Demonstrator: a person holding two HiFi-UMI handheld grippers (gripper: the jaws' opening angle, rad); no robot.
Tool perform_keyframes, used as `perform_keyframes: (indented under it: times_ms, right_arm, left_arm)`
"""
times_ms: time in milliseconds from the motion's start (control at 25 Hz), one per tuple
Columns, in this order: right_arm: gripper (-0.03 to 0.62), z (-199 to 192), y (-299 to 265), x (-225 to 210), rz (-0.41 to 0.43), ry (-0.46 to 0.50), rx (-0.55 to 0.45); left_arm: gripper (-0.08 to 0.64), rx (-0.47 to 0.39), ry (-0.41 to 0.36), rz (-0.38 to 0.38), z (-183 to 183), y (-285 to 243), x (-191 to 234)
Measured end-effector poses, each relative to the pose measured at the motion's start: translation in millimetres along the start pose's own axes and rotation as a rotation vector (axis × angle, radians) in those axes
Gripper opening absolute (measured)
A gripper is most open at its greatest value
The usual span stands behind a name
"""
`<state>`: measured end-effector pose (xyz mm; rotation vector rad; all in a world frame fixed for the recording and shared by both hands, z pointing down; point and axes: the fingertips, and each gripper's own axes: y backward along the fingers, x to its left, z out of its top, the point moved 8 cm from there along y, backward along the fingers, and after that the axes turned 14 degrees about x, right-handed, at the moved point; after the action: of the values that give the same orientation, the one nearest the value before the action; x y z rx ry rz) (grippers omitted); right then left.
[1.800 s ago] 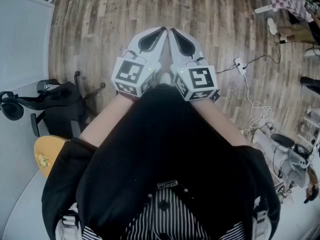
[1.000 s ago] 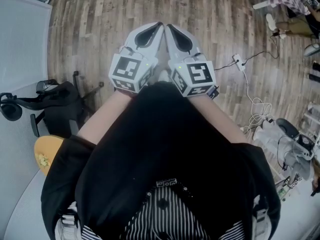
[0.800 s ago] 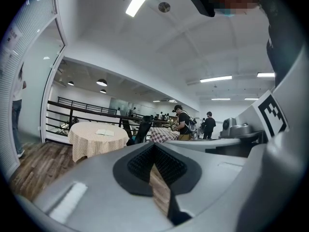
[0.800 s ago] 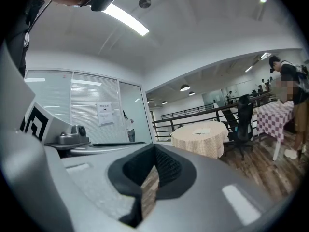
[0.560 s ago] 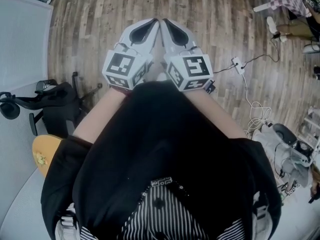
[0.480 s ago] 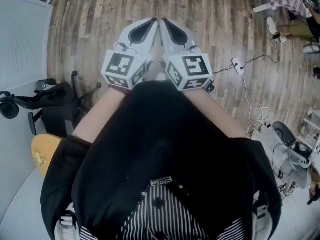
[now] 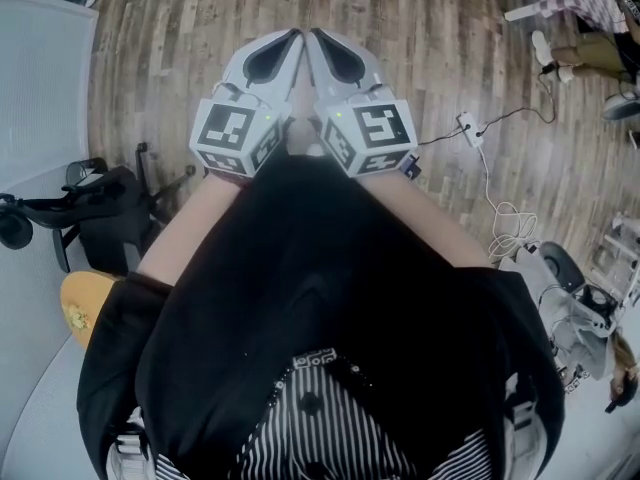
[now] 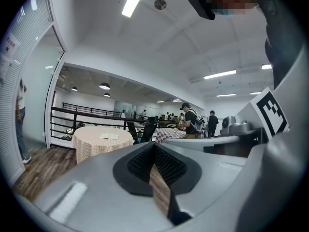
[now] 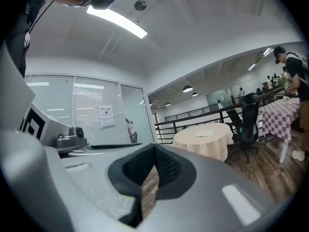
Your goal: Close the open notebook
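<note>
The open notebook [image 8: 108, 136] lies flat on a round table with a chequered cloth [image 8: 96, 146], far off across the wooden floor. The same notebook [image 9: 205, 134] and table [image 9: 203, 144] show in the right gripper view. I hold both grippers level in front of my body, side by side over the floor, their tips nearly touching each other. My left gripper [image 7: 297, 36] [image 8: 154, 145] is shut with nothing in it. My right gripper [image 7: 311, 34] [image 9: 155, 147] is likewise shut and empty. Neither is near the notebook.
A black office chair [image 9: 248, 122] stands beside the round table. Another black chair [image 7: 100, 208] is on the floor at my left, by a pale partition [image 7: 40, 78]. A power strip with cable [image 7: 463, 126] lies at the right. People [image 8: 190, 122] stand near a chequered table behind a black railing [image 8: 91, 114].
Both grippers, still shut and together, have shifted up and to the left in the head view, and the floor and chair have slid past beneath them.
</note>
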<state>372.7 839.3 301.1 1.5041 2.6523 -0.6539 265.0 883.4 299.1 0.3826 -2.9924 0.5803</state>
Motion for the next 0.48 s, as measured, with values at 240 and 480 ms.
perform_keyframes:
  times_ms: [240,480]
  right_arm:
    - [0.000,12,-37,-26,-0.031,-0.014,0.009]
    - [0.002,51,-96,-60,-0.072,0.000,-0.003]
  left_arm:
    - [-0.005,0.004,0.010,-0.029,9,-39,31]
    - [-0.005,-0.010,0.007,-0.054,44,-100,88]
